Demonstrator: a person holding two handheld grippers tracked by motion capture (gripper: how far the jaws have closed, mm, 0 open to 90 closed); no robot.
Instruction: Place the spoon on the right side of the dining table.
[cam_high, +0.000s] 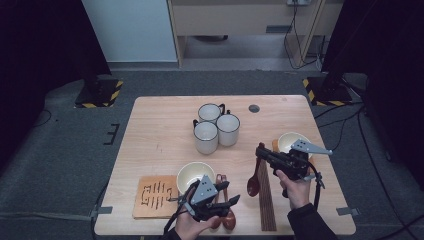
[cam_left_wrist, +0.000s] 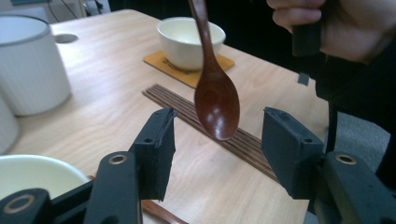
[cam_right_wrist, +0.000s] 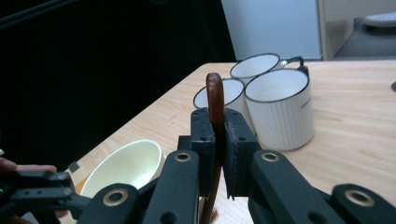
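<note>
The right tongs (cam_right_wrist: 215, 140) clench a brown wooden spoon (cam_left_wrist: 215, 100) by its handle; the left tongs (cam_left_wrist: 217, 149) gape, released, below its bowl.

The right gripper (cam_high: 261, 151) has its fingers (cam_right_wrist: 205, 135) clamped tight; the left gripper (cam_high: 231, 201) holds its fingers (cam_left_wrist: 156, 142) apart.

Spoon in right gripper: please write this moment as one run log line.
right gripper: shut on spoon handle | spoon: lifted, bowl hanging over chopsticks | left gripper: open, holding nothing
</note>
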